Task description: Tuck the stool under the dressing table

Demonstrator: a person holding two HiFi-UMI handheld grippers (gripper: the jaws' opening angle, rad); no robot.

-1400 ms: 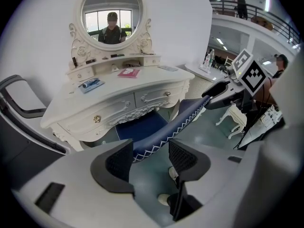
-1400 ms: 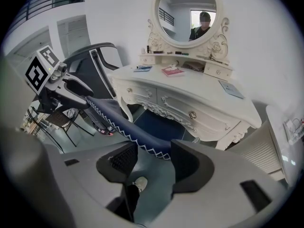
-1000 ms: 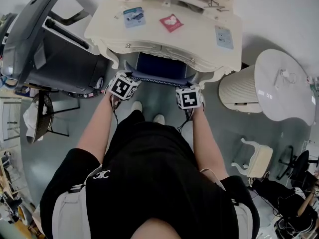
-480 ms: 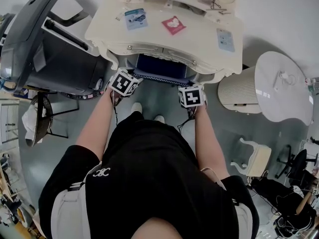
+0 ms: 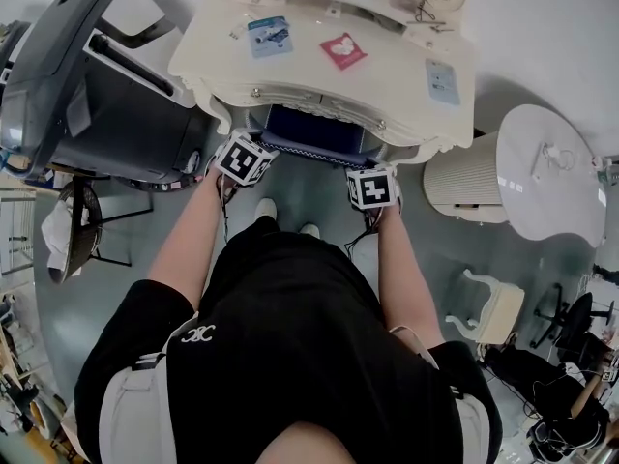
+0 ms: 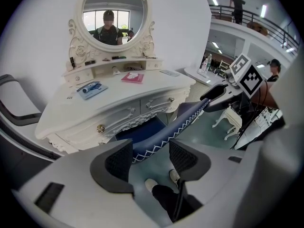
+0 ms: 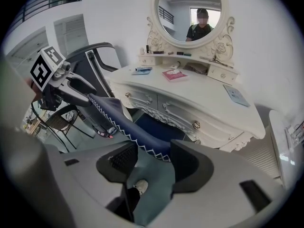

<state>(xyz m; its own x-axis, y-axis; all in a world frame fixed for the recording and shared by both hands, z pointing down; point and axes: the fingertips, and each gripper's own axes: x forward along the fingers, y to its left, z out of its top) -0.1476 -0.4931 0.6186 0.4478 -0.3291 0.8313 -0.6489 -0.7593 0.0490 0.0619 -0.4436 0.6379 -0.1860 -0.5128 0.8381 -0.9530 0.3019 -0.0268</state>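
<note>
Straddling one stool (image 5: 314, 131): left gripper (image 6: 151, 158), right gripper (image 7: 153, 160); one dressing table (image 5: 309, 77).

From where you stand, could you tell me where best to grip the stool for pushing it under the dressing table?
Take the stool by its near padded edge, the blue stitched rim at the front of the dressing table, approached from the front, one gripper toward each end; the rest is under it. The left gripper and right gripper straddle that rim, jaws open.
</note>
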